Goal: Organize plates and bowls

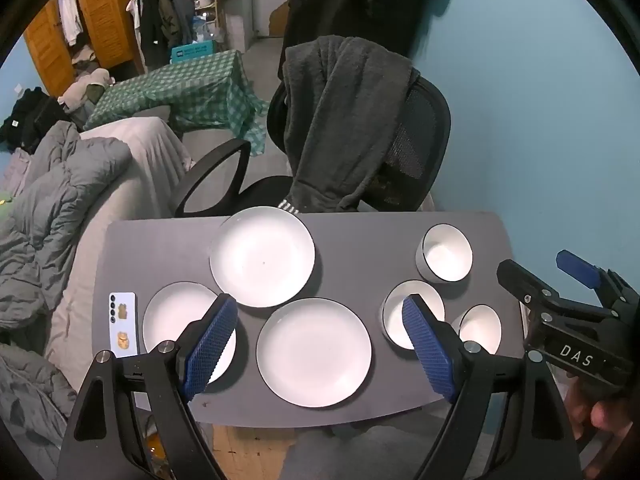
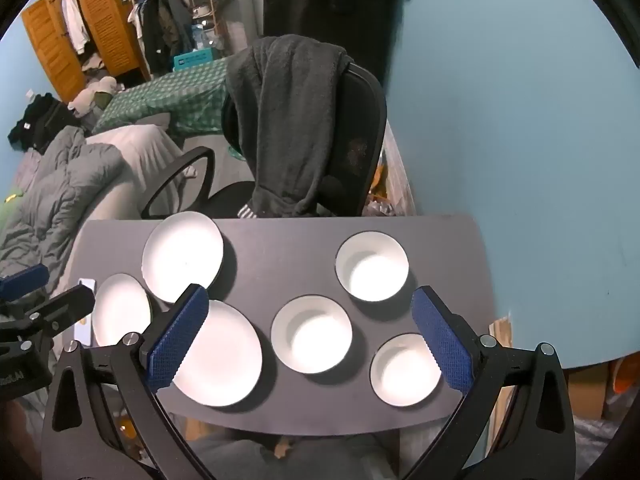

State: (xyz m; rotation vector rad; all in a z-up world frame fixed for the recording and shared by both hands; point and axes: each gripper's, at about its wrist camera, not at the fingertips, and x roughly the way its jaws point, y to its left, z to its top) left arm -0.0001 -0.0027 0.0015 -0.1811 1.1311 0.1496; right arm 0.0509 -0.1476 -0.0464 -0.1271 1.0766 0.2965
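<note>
The left gripper (image 1: 320, 344) hung above the near edge of the grey table (image 1: 352, 236) with its blue-padded fingers (image 1: 210, 346) spread wide and nothing between them. Seen from its own camera, the gap framed the near plate (image 1: 314, 352), which lay flat close to the table's front edge. The left finger overlapped the view of the left plate (image 1: 172, 320), and the right finger crossed in front of the middle bowl (image 1: 394, 312). Behind those sat the far plate (image 1: 262, 256), its rim just beside both other plates. A phone (image 1: 123, 324) lay face down at the table's left edge, beside the left plate.

The right gripper (image 2: 310, 338) hovered further right, likewise wide apart and holding nothing. Between its fingers (image 2: 442, 338) the middle bowl (image 2: 311, 334) sat upright, with the near bowl (image 2: 404, 370) partly behind the right finger and the far bowl (image 2: 372, 266) towards the back of the table. The three bowls stood near one another without touching. The left gripper's black frame showed at the left edge of that view.

Beyond the table stood a black office chair (image 1: 424, 148) with a dark grey fleece (image 1: 344, 120) draped over its back, against a blue wall (image 1: 540, 100). To the left lay a bed with a grey duvet (image 1: 52, 216).
</note>
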